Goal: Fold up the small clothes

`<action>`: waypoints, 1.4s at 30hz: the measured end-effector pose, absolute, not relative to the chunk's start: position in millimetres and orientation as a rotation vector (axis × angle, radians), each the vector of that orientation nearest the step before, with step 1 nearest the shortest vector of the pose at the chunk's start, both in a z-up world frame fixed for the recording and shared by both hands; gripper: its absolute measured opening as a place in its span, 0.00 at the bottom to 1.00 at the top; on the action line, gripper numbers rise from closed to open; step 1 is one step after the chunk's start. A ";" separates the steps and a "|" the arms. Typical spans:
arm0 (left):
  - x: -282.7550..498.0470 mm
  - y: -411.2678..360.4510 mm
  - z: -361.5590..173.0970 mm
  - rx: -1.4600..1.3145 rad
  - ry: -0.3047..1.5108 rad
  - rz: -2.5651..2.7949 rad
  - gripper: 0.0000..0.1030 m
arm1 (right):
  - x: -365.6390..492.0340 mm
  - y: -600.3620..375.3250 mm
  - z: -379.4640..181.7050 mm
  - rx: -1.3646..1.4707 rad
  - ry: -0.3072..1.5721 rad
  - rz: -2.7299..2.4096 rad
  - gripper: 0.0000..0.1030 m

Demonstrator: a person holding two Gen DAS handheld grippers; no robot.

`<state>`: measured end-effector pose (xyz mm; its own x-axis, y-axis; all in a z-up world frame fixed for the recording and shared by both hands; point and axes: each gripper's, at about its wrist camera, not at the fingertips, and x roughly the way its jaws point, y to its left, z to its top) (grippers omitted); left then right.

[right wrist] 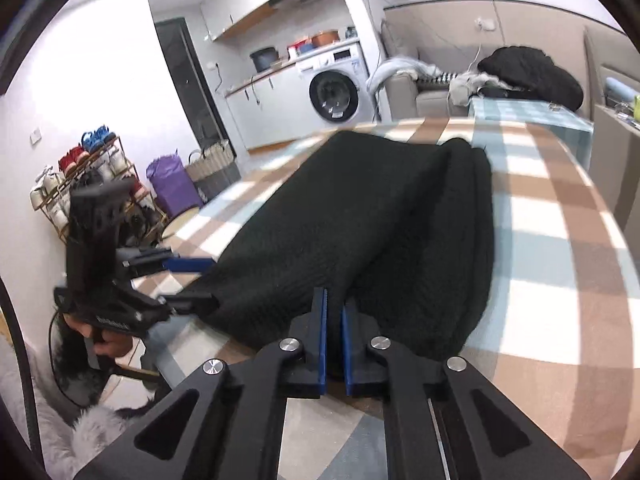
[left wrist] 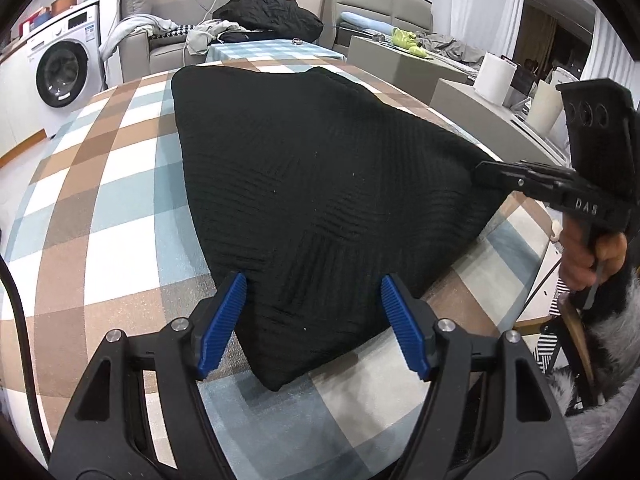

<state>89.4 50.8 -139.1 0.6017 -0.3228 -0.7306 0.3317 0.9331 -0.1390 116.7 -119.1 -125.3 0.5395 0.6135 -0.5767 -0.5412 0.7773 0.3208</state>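
Note:
A black knitted garment [left wrist: 320,184] lies folded on the checked tablecloth [left wrist: 112,208]; it also shows in the right wrist view [right wrist: 360,216]. My left gripper [left wrist: 312,292] is open, its blue pads either side of the garment's near corner, just above the cloth. My right gripper [right wrist: 334,312] is shut on the garment's edge at the table's right side; in the left wrist view it [left wrist: 486,172] pinches the right corner. The left gripper [right wrist: 196,280] shows open at the garment's left end in the right wrist view.
The table edge [left wrist: 520,208] runs close behind the right gripper. A washing machine [left wrist: 64,68], a sofa with a black bundle [left wrist: 272,12], and paper rolls [left wrist: 494,78] stand beyond. A shoe rack [right wrist: 88,176] and purple bag [right wrist: 170,184] stand on the floor.

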 end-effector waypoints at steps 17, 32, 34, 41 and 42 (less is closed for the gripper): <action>112.5 53.2 -128.5 -0.086 0.815 -0.366 0.66 | 161.7 -113.5 -144.5 0.267 0.891 0.563 0.25; 124.6 28.8 -140.8 0.026 0.842 -0.380 0.67 | 176.8 -103.8 -146.2 0.169 0.897 0.480 0.07; 124.9 30.3 -141.2 0.023 0.842 -0.380 0.67 | 175.9 -110.2 -146.5 0.189 0.897 0.465 0.07; 123.3 37.0 -139.2 0.006 0.847 -0.377 0.67 | 172.9 -142.2 -147.1 0.253 0.901 0.383 0.08; 123.3 39.6 -137.9 -0.001 0.848 -0.377 0.67 | 171.4 -147.6 -146.0 0.277 0.900 0.389 0.11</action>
<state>123.3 39.6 -137.9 0.5993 -0.3256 -0.7313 0.3249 0.9339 -0.1495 171.4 -147.6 -146.0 0.5595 0.4398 -0.7026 -0.2112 0.8953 0.3923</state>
